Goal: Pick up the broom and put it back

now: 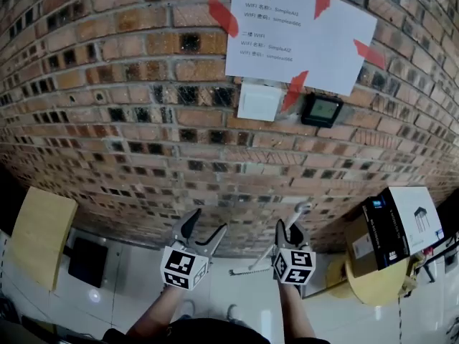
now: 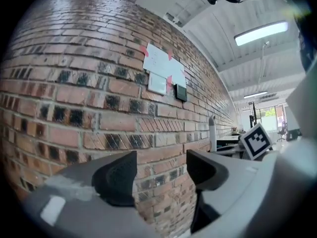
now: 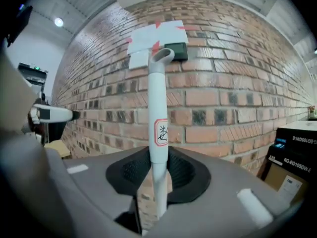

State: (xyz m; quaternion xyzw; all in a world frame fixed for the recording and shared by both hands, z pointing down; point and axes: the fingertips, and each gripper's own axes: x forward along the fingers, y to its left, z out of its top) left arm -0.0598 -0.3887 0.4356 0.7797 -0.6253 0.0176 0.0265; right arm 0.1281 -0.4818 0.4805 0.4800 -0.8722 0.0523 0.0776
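The broom's white handle [image 3: 157,108] stands upright between the pads of my right gripper [image 3: 158,170], which is shut on it. A small label sits on the handle just above the jaws, and its looped top end reaches up in front of the brick wall. In the head view the handle [image 1: 300,213] slants up from the right gripper [image 1: 287,229] close to the wall. The broom's lower part is mostly hidden. My left gripper [image 1: 204,228] hangs beside it on the left, jaws apart with only brick wall between them [image 2: 161,175]. From there the handle [image 2: 212,133] shows to the right.
A brick wall fills the view ahead, with a taped paper sheet [image 1: 297,31], a white box [image 1: 258,100] and a small black device [image 1: 320,110] on it. A black-and-white carton [image 1: 398,224] sits on a round yellow table [image 1: 373,285] at right. A wooden panel [image 1: 43,235] is at left.
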